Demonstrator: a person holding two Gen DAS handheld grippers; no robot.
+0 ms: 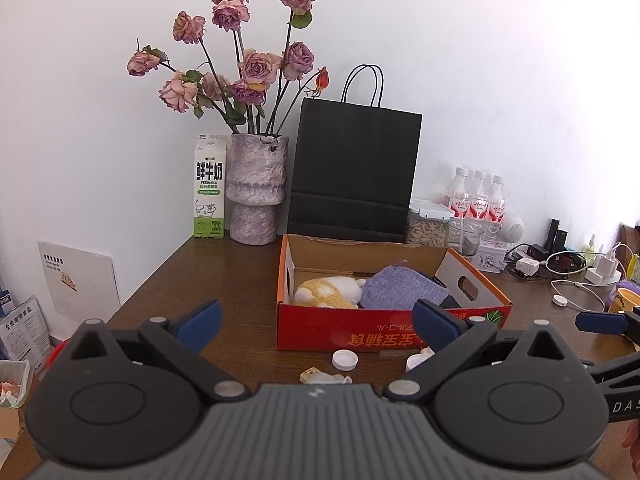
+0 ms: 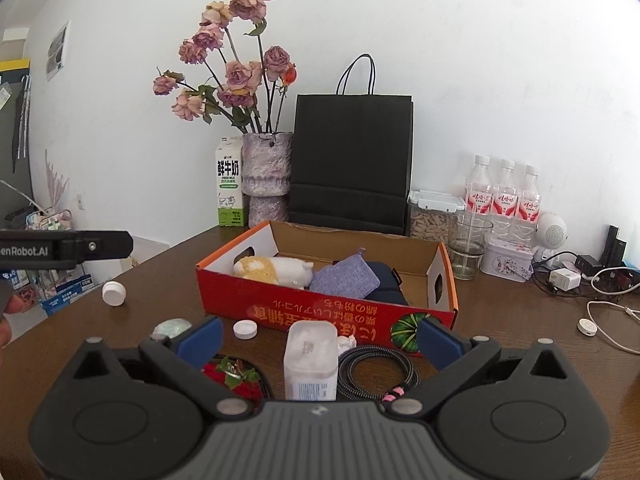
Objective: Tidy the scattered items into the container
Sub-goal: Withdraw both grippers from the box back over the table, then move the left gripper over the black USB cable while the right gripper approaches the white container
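Inside: fuzzy plush (image 2: 276,269), woven pouch (image 2: 345,278), cardboard box (image 2: 320,312).

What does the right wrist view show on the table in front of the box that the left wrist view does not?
Only the right wrist view shows the coiled cable, the white bottle, the red flower and a second white cap. Only the left wrist view shows a small yellow wrapper. Both show the red box holding the plush toy and purple pouch, and a white cap before it.
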